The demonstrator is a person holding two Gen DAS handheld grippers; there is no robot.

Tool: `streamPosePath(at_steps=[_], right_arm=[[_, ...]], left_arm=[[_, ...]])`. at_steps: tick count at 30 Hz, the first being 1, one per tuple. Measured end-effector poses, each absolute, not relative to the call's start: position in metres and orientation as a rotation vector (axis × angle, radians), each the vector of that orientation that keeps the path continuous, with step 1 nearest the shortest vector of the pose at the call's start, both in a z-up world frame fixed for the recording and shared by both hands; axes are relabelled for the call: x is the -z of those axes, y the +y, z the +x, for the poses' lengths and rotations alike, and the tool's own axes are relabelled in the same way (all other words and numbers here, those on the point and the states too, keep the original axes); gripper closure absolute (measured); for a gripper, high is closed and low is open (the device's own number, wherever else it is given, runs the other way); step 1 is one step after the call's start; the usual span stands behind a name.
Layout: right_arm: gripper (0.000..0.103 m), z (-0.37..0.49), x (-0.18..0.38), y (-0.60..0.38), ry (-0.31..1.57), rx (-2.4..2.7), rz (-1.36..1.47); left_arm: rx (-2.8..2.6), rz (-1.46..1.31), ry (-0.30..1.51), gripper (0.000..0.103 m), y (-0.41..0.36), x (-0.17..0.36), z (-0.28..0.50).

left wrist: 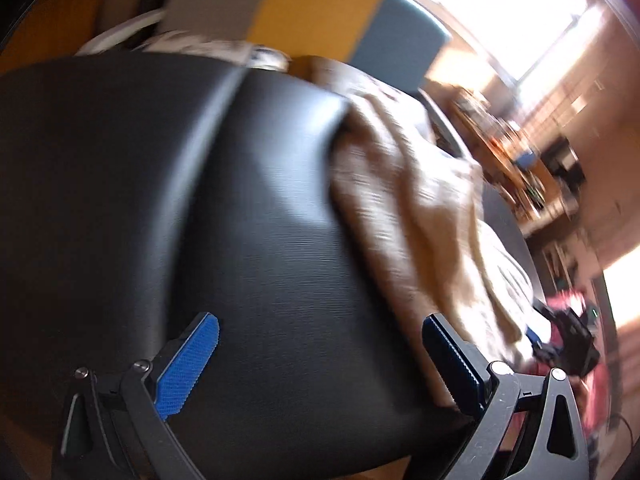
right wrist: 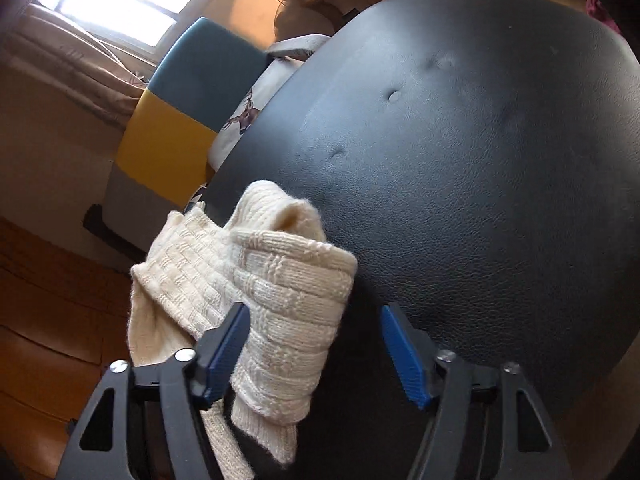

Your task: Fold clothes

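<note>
In the left wrist view, the left claw (left wrist: 320,364) is spread wide and holds nothing. It hangs above a black leather-like seat (left wrist: 248,216), which is bare under the fingers. To the right of it a brownish garment (left wrist: 404,200) lies in a loose heap along the seat's edge; the picture is blurred, so I cannot tell its kind or how its layers lie. Further right, low in the corner, something dark shows that may be the other tool – too blurred to be sure.

In the right wrist view, a cream knitted piece (right wrist: 256,280) lies rumpled at the left edge of the same black cushion (right wrist: 480,184), and part of it hangs over the side toward the wooden floor (right wrist: 52,320). The right claw (right wrist: 314,354) is also spread apart. Its left finger touches or nearly touches the knit, but it pinches nothing.

This scene fits both a release after laying the knit down and an approach to take it. For a good fold, I judge, the knit should lie wholly on the cushion and flat. A grip works best on one clear edge – not on a bunch – and the thick wool needs a firm pinch, or it will slip.
</note>
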State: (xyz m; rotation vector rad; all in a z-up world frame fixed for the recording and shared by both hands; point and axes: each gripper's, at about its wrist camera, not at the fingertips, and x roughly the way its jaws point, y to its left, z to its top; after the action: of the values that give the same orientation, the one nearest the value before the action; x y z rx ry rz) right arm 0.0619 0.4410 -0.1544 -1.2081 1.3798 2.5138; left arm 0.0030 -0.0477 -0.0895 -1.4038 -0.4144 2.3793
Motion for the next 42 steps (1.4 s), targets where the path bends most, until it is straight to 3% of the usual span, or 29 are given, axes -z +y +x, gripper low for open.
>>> streamPosePath(at_steps=[2,5,9,14,20,25,30,42], right_arm=[[0.079,0.057,0.158,0.433,1.351,-2.514,-1.237],[0.083,0.052,0.151,0.412,1.214,-2.596,-1.265],[0.083,0.047,0.135,0.377,1.004,-2.740,-1.294],[0.083,0.041,0.115,0.333,0.719,-2.900,-1.320],[0.083,0.032,0.098,0.281,0.377,-3.044,-1.352],[0.083,0.024,0.121,0.243,0.264,-3.045,-1.479],[0.081,0.029,0.127,0.232,0.226,-3.059,-1.546],[0.073,0.089,0.110,0.334,0.617,-2.858,-1.379]], left_arm=[[-2.335,-1.386,-0.390,0.000,-0.023,0.081,-0.001],[-2.307,-1.330,-0.326,0.000,0.016,0.067,-0.001],[-2.330,-1.219,-0.156,0.000,0.066,0.044,-0.001],[-2.294,-1.196,-0.092,0.000,0.106,0.026,-0.004],[-2.357,-1.202,-0.156,0.001,0.096,0.012,-0.007],[-2.523,-1.151,0.021,0.001,0.084,0.004,0.000],[-2.582,-1.099,0.118,0.000,0.083,-0.002,0.003],[-2.393,-1.163,0.062,0.000,0.121,0.020,-0.009]])
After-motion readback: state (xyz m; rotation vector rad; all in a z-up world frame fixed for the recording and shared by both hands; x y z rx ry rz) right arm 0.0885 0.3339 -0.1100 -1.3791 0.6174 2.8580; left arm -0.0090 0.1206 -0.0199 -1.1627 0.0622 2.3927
